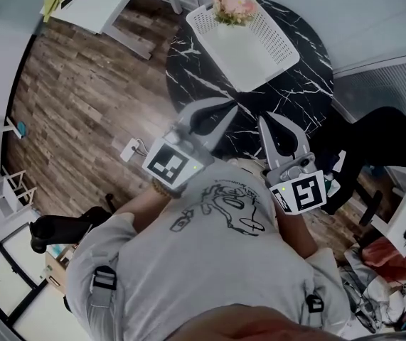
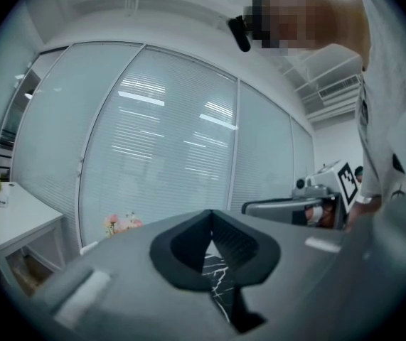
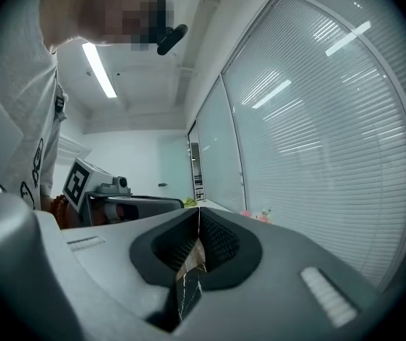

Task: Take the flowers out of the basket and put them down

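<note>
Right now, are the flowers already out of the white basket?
No, the flowers lie inside the white basket, at its far end.

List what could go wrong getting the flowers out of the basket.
1. Both the left tongs and right tongs are shut; reaching in like that may shove the flowers instead of gripping them.
2. The flowers sit at the far end of the basket, near the far edge of the table; a snagged pull might drag it off.

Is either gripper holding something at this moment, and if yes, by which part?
Nothing is held. The left gripper and right gripper are both shut and empty; the flowers are in the white basket, away from both.
</note>
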A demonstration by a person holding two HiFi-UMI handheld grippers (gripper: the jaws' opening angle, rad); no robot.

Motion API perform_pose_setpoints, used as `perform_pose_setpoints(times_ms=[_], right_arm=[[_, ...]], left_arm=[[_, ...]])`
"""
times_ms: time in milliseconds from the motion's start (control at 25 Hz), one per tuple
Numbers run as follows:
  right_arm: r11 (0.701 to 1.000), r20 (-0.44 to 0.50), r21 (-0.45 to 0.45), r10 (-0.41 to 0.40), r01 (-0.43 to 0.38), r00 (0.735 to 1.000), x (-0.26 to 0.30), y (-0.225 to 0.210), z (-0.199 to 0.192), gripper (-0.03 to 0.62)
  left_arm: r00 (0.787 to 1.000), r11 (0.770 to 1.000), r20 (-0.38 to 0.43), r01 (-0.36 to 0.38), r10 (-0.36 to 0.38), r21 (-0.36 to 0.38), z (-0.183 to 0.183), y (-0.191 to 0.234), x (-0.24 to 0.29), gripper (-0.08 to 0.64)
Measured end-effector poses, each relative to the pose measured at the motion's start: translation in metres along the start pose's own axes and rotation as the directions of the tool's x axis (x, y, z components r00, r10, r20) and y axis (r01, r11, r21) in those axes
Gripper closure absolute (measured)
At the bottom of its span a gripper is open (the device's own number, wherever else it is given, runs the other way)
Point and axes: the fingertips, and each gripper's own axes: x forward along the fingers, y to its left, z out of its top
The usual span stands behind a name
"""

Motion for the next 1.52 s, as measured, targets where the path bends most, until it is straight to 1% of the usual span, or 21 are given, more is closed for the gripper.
perform_pose_setpoints(times_ms=[240,480,640,760,880,960,1320,1520], right_arm=[[1.000,-0.033,-0.004,-0.007,0.007,0.999,0.039,-0.022,-0.009,0.571],[0.999,-0.058,0.024,-0.020,0.021,0.998,0.079,-0.040,-0.023,0.558],[1.000,-0.081,0.016,-0.019,0.021,0.997,0.104,-0.054,-0.034,0.552],[0.999,-0.093,0.014,-0.029,0.030,0.995,0.122,-0.068,-0.039,0.545],[0.999,-0.110,0.017,-0.037,0.039,0.993,0.140,-0.081,-0.052,0.533],[0.999,-0.125,0.021,-0.041,0.044,0.991,0.151,-0.090,-0.062,0.519],[0.998,-0.193,0.034,-0.048,0.056,0.980,0.198,-0.124,-0.100,0.467],[0.996,-0.238,0.040,-0.064,0.076,0.969,0.215,-0.145,-0.130,0.407]], left_arm=[[0.999,1.000,-0.032,0.016,-0.016,-0.008,-0.009,0.047,0.015,0.557],[0.998,1.000,-0.063,0.022,-0.023,-0.009,-0.025,0.090,0.030,0.557],[0.997,1.000,-0.076,0.030,-0.031,-0.005,-0.034,0.118,0.040,0.555],[0.995,0.999,-0.094,0.041,-0.041,-0.003,-0.042,0.137,0.049,0.534],[0.993,0.999,-0.115,0.040,-0.040,0.002,-0.054,0.159,0.056,0.531],[0.990,0.999,-0.134,0.036,-0.035,0.006,-0.063,0.175,0.060,0.528],[0.974,0.998,-0.226,0.042,-0.030,0.047,-0.100,0.229,0.081,0.471],[0.961,0.994,-0.274,0.058,-0.032,0.088,-0.123,0.253,0.096,0.439]])
